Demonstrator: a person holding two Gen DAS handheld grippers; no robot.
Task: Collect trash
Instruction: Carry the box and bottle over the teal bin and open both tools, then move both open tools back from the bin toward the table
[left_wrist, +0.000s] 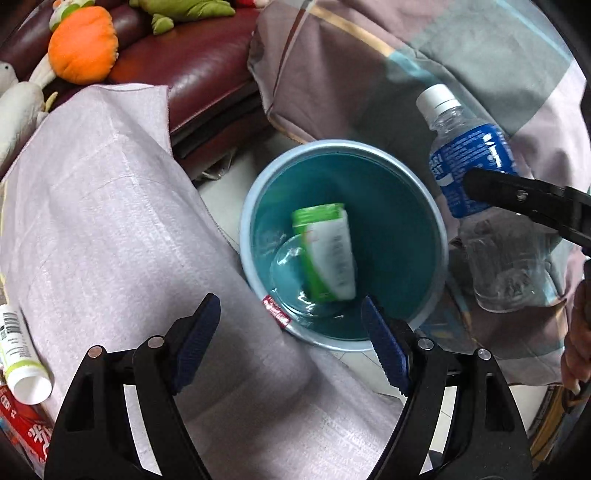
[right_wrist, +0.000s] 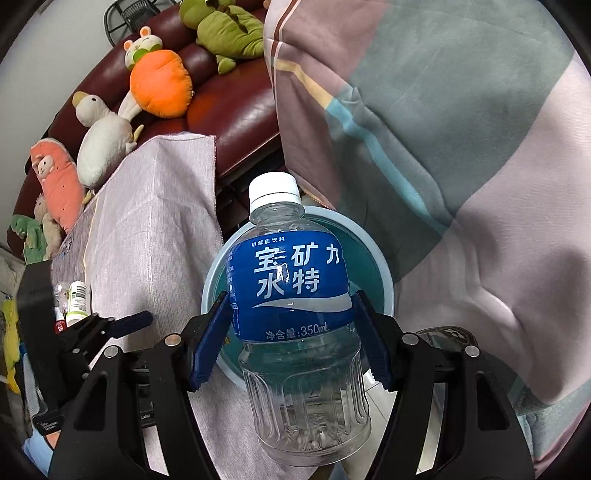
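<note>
Bottle (right_wrist: 295, 314) sits clenched in the right tool (right_wrist: 291, 339), pads pressing on its blue label, cap up, hanging over the near edge of the blue bin (left_wrist: 436, 218). The left tool (left_wrist: 291, 343) hangs released above the bin's rim with nothing between its pads; a green-and-white box (left_wrist: 327, 251) already lies inside. To drop the bottle cleanly, I would carry it over the bin's middle, clear of the rim and of the left tool, then let go.
</note>
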